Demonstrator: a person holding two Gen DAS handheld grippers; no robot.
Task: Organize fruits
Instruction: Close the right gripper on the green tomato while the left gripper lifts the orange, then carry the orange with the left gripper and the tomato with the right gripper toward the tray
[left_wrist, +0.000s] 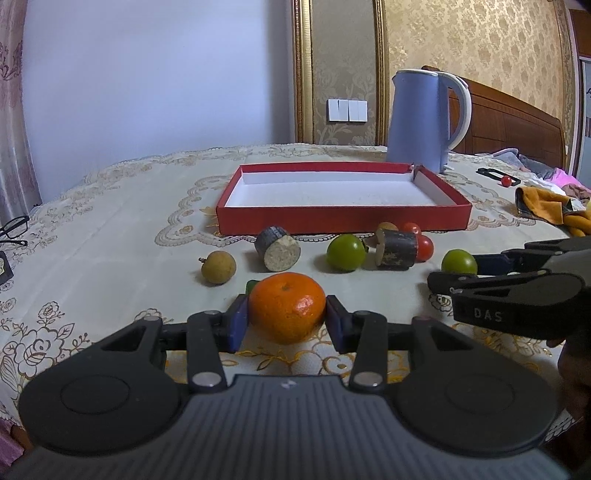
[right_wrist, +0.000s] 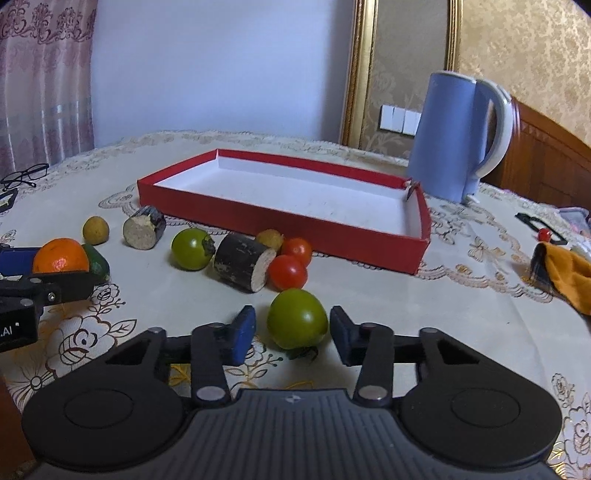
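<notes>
My left gripper (left_wrist: 287, 321) is shut on an orange mandarin (left_wrist: 287, 305), both blue pads against its sides on the tablecloth. My right gripper (right_wrist: 293, 330) is open around a green tomato (right_wrist: 297, 318), with gaps on both sides. A red shallow box (left_wrist: 343, 218) with a white inside stands behind the fruit; it also shows in the right wrist view (right_wrist: 280, 221). In front of it lie another green tomato (right_wrist: 192, 248), two red tomatoes (right_wrist: 287, 271), two sugarcane pieces (right_wrist: 243, 266), two longans (right_wrist: 95, 229) and a small dark green fruit (right_wrist: 98, 263).
A blue kettle (left_wrist: 424, 118) stands behind the box's right corner. Glasses (left_wrist: 13, 229) lie at the far left. A yellow cloth (right_wrist: 565, 273) and a small red ball (right_wrist: 543, 233) lie at the right. The table's far edge curves behind the box.
</notes>
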